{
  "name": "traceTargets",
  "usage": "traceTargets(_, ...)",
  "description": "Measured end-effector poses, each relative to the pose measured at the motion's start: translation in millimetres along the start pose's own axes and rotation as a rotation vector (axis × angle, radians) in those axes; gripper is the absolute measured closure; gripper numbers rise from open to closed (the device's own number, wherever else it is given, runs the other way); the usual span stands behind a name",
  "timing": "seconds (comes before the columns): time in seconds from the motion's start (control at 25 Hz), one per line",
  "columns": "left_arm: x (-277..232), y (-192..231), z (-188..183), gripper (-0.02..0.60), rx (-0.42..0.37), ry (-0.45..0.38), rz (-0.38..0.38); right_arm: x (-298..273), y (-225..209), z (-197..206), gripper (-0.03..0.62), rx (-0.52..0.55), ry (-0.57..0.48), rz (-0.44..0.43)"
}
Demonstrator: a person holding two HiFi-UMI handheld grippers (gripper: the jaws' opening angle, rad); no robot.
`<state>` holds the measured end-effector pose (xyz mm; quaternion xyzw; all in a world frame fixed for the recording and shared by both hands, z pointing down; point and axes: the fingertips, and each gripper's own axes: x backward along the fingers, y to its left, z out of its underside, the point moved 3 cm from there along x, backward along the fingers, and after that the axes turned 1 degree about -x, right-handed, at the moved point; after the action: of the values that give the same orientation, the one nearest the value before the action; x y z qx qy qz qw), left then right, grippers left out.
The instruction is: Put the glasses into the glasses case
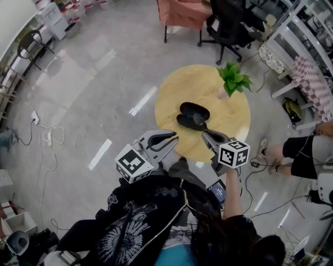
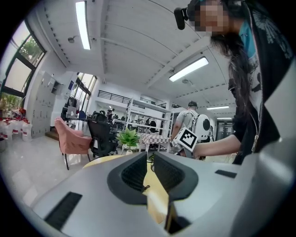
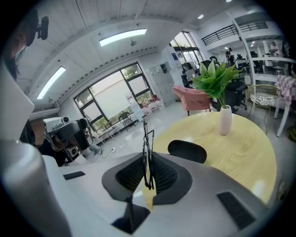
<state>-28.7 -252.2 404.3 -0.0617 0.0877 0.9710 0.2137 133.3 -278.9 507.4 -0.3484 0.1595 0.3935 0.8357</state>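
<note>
A black glasses case [image 1: 192, 115] lies open on the round yellow table [image 1: 229, 117]. In the right gripper view the case [image 3: 187, 151] shows as a dark oval just beyond the jaws. My right gripper [image 1: 204, 133] hovers at the case's near end, shut on the thin black glasses [image 3: 147, 152], which stand upright between its pads. My left gripper [image 1: 176, 139] is over the table's near left edge, apart from the case, its jaws together with nothing in them. In the left gripper view, the left gripper [image 2: 149, 159] points at the table [image 2: 115, 159].
A green plant in a white vase [image 1: 233, 80] stands at the table's far right [image 3: 225, 119]. A pink armchair [image 1: 179, 13] and a black office chair [image 1: 229, 26] stand beyond. A seated person [image 1: 304, 153] is at the right. Cables [image 1: 44, 135] lie on the floor.
</note>
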Motion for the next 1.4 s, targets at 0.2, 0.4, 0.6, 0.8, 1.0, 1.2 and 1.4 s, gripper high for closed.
traceTargets(0.2, -20.1, -0.3, -2.8, 0.543, 0.018, -0.003, -0.055, -16.4, -28.6, -2.6, 0.537, 0.056, 0.100, -0.077)
traceTargets(0.4, -34.2, -3.1, -2.2, 0.543, 0.023, 0.008, -0.102, -40.6, -50.3, 2.4, 0.537, 0.100, 0.203, -0.183)
traceTargets(0.6, -40.3, -1.0, -1.7, 0.543, 0.035, 0.013, -0.170, -73.0, -67.4, 13.0, 0.537, 0.081, 0.316, -0.280)
traceTargets(0.8, -41.7, 3.3, -0.2, 0.543, 0.044, 0.015, -0.233, -101.8, -81.9, 21.0, 0.537, 0.089, 0.426, -0.322)
traceTargets(1.0, -41.0, 5.7, 2.0, 0.543, 0.056, 0.019, -0.285, -115.0, -89.5, 24.8, 0.537, 0.072, 0.510, -0.351)
traceTargets(1.2, -36.8, 7.6, 5.6, 0.543, 0.067, 0.032, -0.327, -123.2, -88.3, 32.9, 0.537, 0.055, 0.566, -0.389)
traceTargets(1.4, -31.8, 9.3, 3.4, 0.543, 0.074, 0.036, -0.356, -130.4, -93.7, 47.9, 0.537, 0.076, 0.644, -0.347)
